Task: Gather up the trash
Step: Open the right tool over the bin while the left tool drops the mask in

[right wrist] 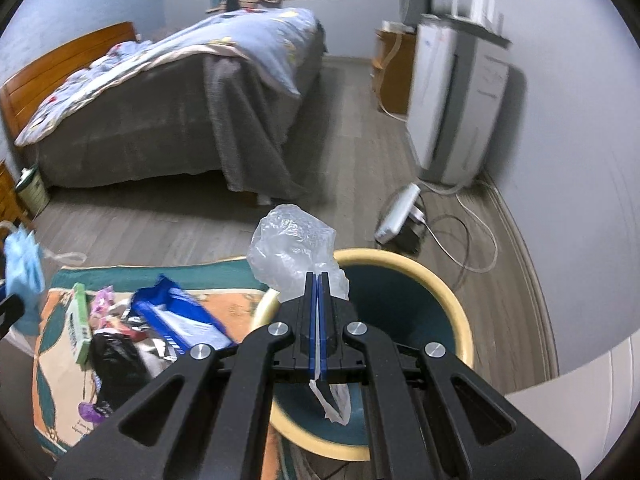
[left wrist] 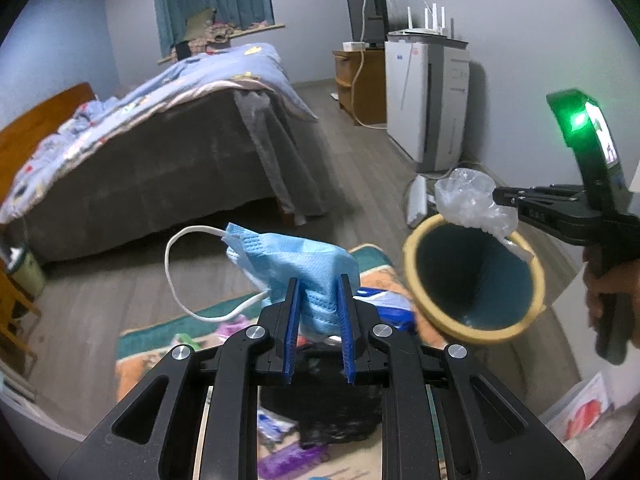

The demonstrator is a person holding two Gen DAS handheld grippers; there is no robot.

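Observation:
My left gripper [left wrist: 319, 288] is shut on a light blue face mask [left wrist: 296, 268], held in the air above the rug; its white ear loop [left wrist: 180, 280] hangs to the left. The mask also shows at the left edge of the right wrist view [right wrist: 22, 264]. My right gripper [right wrist: 319, 280] is shut on a crumpled clear plastic bag [right wrist: 292, 248], held over the rim of the round bin [right wrist: 440, 288], which is teal inside with a yellow rim. In the left wrist view the right gripper [left wrist: 500, 198] holds the bag [left wrist: 468, 200] above the bin [left wrist: 476, 276].
A patterned rug [right wrist: 60, 360] lies on the floor with several pieces of trash: a blue wrapper [right wrist: 180, 312], a green box [right wrist: 78, 320], a black bag [right wrist: 116, 360]. A bed [right wrist: 160, 120] stands behind. An air purifier [right wrist: 452, 100], a power strip [right wrist: 396, 212] and cables are by the right wall.

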